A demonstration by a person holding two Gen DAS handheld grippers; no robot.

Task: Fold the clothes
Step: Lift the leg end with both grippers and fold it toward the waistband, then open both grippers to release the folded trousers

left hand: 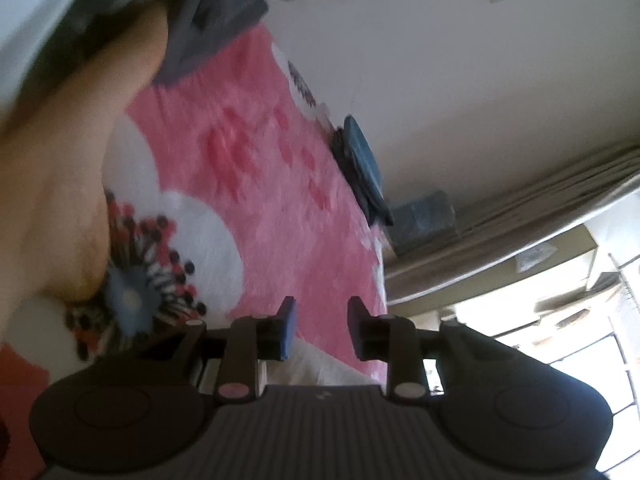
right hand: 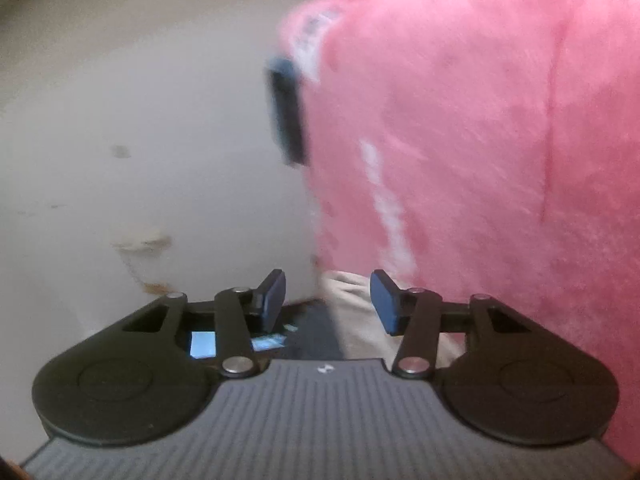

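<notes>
In the left wrist view a grey garment (left hand: 216, 12) lies crumpled at the far end of a pink fluffy blanket (left hand: 260, 184) with white flowers. A stack of folded dark clothes (left hand: 360, 168) sits at the blanket's edge by the wall. My left gripper (left hand: 322, 324) is open over the blanket's near part, nothing between its blue pads. The right wrist view is blurred; the same dark stack (right hand: 286, 112) shows against the pink blanket (right hand: 480, 160). My right gripper (right hand: 328, 300) is open, with pale beige cloth (right hand: 356, 320) behind the gap and no pad touching it.
A person's bare arm (left hand: 60, 160) fills the left side of the left wrist view. A pale wall (left hand: 480, 60) borders the blanket. Curtains (left hand: 540, 200) and a bright window (left hand: 560, 340) lie to the right. In the right wrist view a stained wall (right hand: 140, 160) stands left of the blanket.
</notes>
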